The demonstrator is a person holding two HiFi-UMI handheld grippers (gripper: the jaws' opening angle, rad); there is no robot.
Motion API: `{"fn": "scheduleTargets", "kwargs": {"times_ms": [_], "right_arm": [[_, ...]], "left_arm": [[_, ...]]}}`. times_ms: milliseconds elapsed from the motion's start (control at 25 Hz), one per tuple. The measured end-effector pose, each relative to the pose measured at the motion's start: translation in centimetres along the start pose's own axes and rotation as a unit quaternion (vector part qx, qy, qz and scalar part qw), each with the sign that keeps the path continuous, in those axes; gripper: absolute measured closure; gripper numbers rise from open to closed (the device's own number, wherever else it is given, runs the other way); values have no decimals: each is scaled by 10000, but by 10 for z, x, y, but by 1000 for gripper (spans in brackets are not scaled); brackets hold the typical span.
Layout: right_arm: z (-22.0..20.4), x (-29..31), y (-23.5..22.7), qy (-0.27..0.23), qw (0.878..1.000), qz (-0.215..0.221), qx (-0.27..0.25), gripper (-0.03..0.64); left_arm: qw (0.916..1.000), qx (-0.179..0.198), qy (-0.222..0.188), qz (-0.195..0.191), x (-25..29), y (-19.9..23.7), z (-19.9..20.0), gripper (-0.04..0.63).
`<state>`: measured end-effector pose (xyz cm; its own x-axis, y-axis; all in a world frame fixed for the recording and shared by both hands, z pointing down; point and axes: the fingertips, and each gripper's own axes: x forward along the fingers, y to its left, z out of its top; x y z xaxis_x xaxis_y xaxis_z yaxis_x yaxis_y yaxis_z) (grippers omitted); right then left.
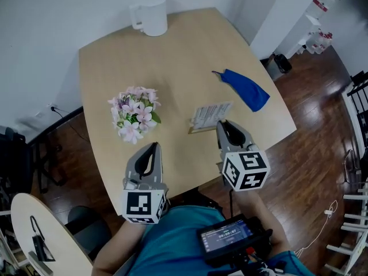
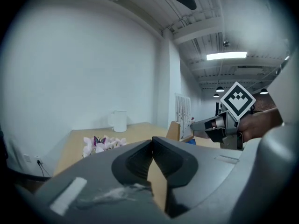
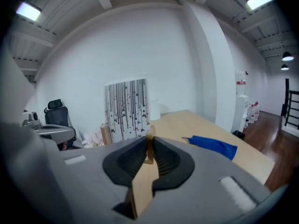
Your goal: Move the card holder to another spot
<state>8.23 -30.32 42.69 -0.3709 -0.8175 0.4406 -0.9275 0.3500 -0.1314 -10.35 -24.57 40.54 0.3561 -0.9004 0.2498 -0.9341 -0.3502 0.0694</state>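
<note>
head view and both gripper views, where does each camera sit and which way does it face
Head view: on the person's head, facing steeply down at the light wooden table; shows left gripper, right gripper and a teal-shirted torso.
Left gripper view: on the left gripper, facing along its shut, empty jaws toward the white jug; shows the right gripper.
Right gripper view: on the right gripper, facing the wall; jaws shut on the wooden card holder with a striped card.
Shared: all show the card holder.
</note>
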Motion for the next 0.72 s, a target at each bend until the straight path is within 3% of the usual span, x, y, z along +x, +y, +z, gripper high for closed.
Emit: {"fn": "scheduleTargets", "kwargs": {"times_ms": [320,480,720], "right_arm": [[95,-55,36,-993,9933,77,-582,580],[115,-77,53,-1287,9889,223,-712,580],[115,-91,63,-1387,9871,358,-714,580]], "left_arm": [[9972,134,-721,148,-38,2,83,578],[9952,238,-928,211,-59,3,103,580],[9949,308,-918,267,-73,7,102,581]]}}
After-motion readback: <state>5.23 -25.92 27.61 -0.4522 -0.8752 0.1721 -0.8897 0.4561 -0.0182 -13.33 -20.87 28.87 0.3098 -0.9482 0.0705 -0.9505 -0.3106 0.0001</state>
